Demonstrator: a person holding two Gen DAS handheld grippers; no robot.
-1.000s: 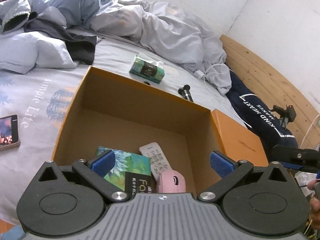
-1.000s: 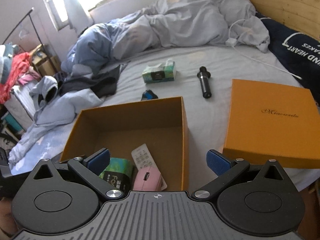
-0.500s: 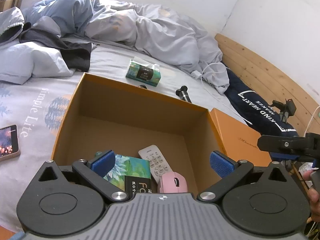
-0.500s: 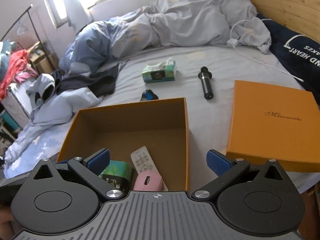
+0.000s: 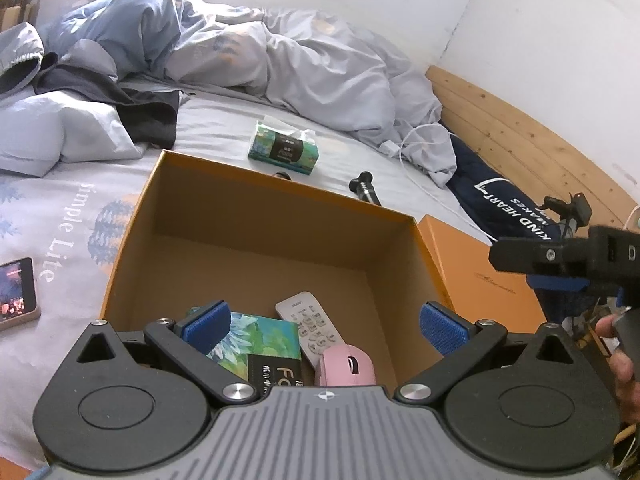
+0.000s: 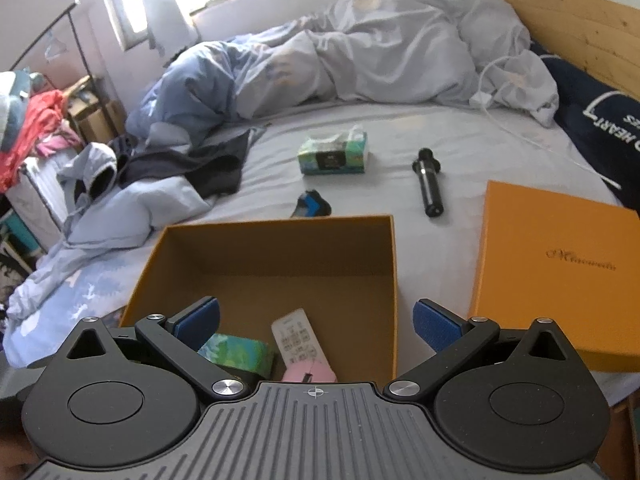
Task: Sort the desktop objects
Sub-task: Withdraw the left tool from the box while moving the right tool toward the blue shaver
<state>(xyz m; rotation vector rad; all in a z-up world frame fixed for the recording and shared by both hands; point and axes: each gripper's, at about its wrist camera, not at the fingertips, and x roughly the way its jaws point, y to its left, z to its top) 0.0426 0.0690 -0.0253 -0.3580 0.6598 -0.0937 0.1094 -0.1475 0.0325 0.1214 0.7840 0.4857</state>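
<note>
From the left wrist, the left gripper (image 5: 324, 322) hangs over the near edge of the orange box (image 5: 136, 216), its blue pads spread wide and holding nothing. Inside the box lie a tissue pack (image 5: 264, 338), a remote (image 5: 310, 326) and a pink mouse (image 5: 346, 368). A phone (image 5: 16, 294) rests on the sheet to the left.

From the right wrist, the right gripper (image 6: 316, 320) is likewise spread and empty. Beyond the box lie another tissue pack (image 6: 334, 156), a black cylinder (image 6: 429, 188) and a small blue object (image 6: 312, 205); the box lid (image 6: 560, 264) sits to the right.

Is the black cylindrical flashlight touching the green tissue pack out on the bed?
Apart. The right wrist view shows bare grey sheet between the flashlight and the tissue pack.
</note>
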